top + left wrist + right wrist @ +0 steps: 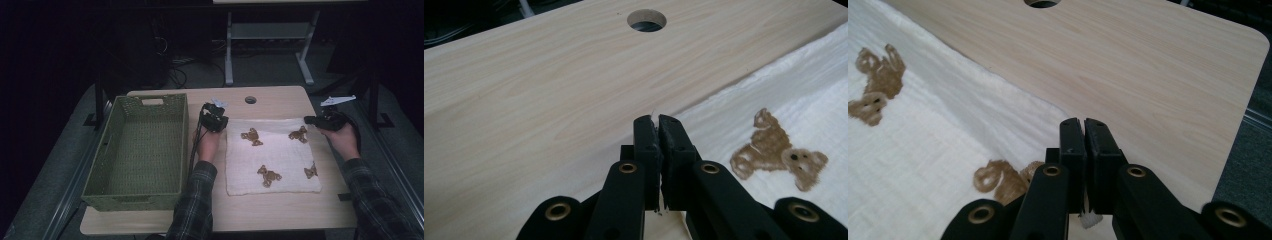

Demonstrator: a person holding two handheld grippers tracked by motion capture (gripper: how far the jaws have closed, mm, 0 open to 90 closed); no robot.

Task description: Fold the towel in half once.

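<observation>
1. Cloth (272, 157) lies flat on the worktop (260, 212), right of the basket (137, 150). Judged light, soft, limp; bear prints, no readable writing or brand.
2. Best hold: its far corners, pinched at the edge.
3. Left gripper (216, 118) at the cloth's far-left corner, right gripper (311, 120) at the far-right; fingers closed, maybe nipping cloth threads.

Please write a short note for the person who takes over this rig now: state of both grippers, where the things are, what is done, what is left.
Left gripper: shut at the far left corner of the white bear-print cloth; whether it pinches the cloth cannot be told.
Right gripper: shut at the far right corner, a bit of white fabric between its jaws.
Cloth lies flat on the table; green basket stands to its left, empty.
Done: corners reached. Left: probably folding or moving the cloth.
</observation>
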